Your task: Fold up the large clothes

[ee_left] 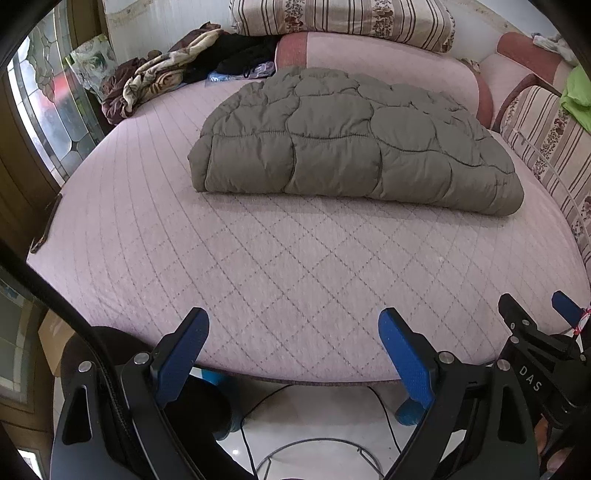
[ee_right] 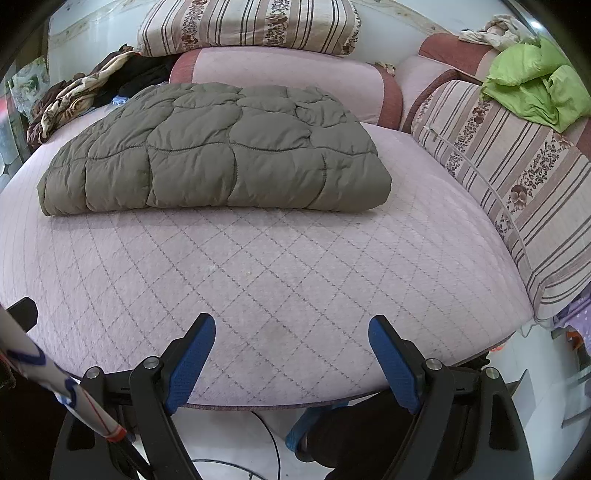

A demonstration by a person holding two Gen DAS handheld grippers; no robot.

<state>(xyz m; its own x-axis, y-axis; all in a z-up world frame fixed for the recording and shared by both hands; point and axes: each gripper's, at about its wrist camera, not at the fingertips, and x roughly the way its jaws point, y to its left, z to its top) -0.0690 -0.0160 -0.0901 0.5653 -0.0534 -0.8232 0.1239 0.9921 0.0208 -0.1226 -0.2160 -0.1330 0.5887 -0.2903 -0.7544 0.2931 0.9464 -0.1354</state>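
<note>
An olive-grey quilted puffy garment (ee_left: pixel 351 144) lies folded into a thick rectangle on the far half of the pink quilted bed (ee_left: pixel 258 266). It also shows in the right wrist view (ee_right: pixel 218 155). My left gripper (ee_left: pixel 293 325) is open and empty over the bed's near edge, well short of the garment. My right gripper (ee_right: pixel 291 332) is open and empty too, at the same near edge. The right gripper also shows at the right edge of the left wrist view (ee_left: pixel 535 310).
Striped floral cushions (ee_right: pixel 517 177) line the right side and the back (ee_left: pixel 340 18). A lime green cloth (ee_right: pixel 535 88) lies on the right cushion. Crumpled brown and black clothes (ee_left: pixel 166 70) sit at the back left. Cables (ee_left: pixel 332 443) run on the floor below.
</note>
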